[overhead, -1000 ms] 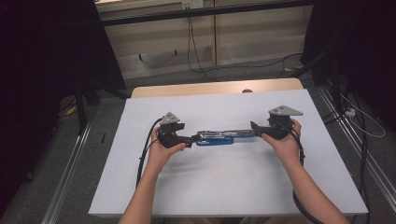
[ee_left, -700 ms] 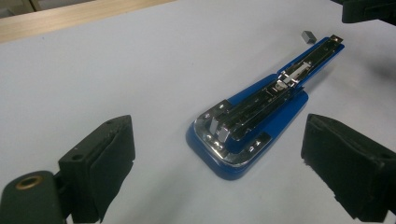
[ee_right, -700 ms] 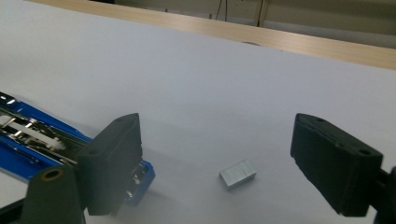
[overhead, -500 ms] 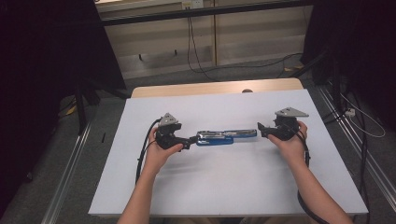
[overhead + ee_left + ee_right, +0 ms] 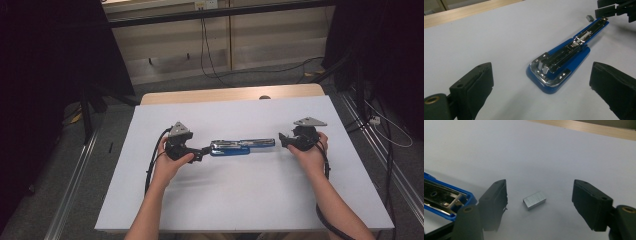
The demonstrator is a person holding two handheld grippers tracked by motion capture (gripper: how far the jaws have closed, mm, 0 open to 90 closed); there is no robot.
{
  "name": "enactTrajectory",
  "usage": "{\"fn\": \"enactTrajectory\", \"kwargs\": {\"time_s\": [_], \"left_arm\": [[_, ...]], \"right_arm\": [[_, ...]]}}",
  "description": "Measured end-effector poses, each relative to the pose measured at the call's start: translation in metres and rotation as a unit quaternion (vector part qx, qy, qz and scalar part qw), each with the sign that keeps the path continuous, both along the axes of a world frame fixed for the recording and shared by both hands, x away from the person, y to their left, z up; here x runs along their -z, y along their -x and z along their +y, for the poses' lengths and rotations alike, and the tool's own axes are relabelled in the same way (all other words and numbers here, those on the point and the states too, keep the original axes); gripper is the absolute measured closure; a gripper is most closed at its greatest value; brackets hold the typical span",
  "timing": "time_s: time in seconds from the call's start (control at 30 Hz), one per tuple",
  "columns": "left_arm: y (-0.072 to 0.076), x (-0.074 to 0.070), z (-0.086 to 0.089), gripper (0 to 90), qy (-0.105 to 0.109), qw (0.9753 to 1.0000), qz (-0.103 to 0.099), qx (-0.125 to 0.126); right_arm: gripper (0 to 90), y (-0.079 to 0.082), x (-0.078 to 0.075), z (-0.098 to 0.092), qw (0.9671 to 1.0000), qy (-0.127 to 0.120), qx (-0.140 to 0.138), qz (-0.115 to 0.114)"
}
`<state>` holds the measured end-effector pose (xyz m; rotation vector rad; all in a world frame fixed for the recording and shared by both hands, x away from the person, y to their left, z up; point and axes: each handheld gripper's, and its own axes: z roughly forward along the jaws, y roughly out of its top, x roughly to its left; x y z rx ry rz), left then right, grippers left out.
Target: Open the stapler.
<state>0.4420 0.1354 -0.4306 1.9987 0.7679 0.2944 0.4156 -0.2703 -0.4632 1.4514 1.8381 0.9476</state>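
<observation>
A blue stapler (image 5: 242, 146) lies swung open flat on the white tabletop (image 5: 240, 200), its chrome staple channel facing up. My left gripper (image 5: 202, 151) is at its left end. In the left gripper view the stapler (image 5: 560, 62) has its wide end between the open jaws of my left gripper (image 5: 541, 85), which do not touch it. My right gripper (image 5: 282, 140) sits just off the stapler's right end. In the right gripper view a small silver block of staples (image 5: 534, 200) lies on the table between the open jaws of my right gripper (image 5: 540, 199), beside the stapler's tip (image 5: 446, 200).
The staple block (image 5: 589, 17) and the right gripper's jaws show far off in the left gripper view. A wooden table edge (image 5: 225, 95) runs behind the white surface. Cables trail from both grippers; metal rails and a dark floor flank the table.
My right gripper has drawn back to the right, away from the stapler's right end, where it was a second ago. The left gripper and the stapler have stayed put.
</observation>
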Motion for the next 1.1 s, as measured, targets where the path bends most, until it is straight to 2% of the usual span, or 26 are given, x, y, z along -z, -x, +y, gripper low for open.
{"fn": "enactTrajectory", "kwargs": {"time_s": [0.13,0.2,0.27,0.57,0.77,1.03,1.1], "left_arm": [[0.000,0.000,0.000,5.5,-0.002,1.0000,-0.001,0.001],[0.000,0.001,-0.001,5.5,-0.005,1.0000,-0.003,-0.002],[0.000,0.001,0.000,5.5,-0.009,0.9999,-0.006,-0.004],[-0.001,0.001,0.000,6.2,-0.010,0.9999,-0.007,-0.007],[-0.002,0.002,0.001,6.3,-0.012,0.9999,-0.007,-0.006],[-0.002,0.002,0.003,6.6,-0.015,0.9998,-0.008,-0.008],[-0.002,0.001,0.003,6.6,-0.018,0.9998,-0.011,-0.007]], "right_arm": [[41.8,0.000,0.004,0.002,0.9999,0.006,0.007,0.012],[44.9,0.000,0.004,0.003,0.9998,0.015,0.010,0.011],[47.8,0.000,0.004,0.005,0.9997,0.013,0.009,0.018],[49.5,-0.007,0.006,0.010,0.9984,0.033,0.012,0.045],[53.2,-0.014,0.006,0.014,0.9981,0.031,0.026,0.047],[65.8,-0.010,0.004,0.009,0.9979,0.026,0.020,0.056],[71.5,-0.009,0.004,0.006,0.9979,0.025,0.016,0.057]]}}
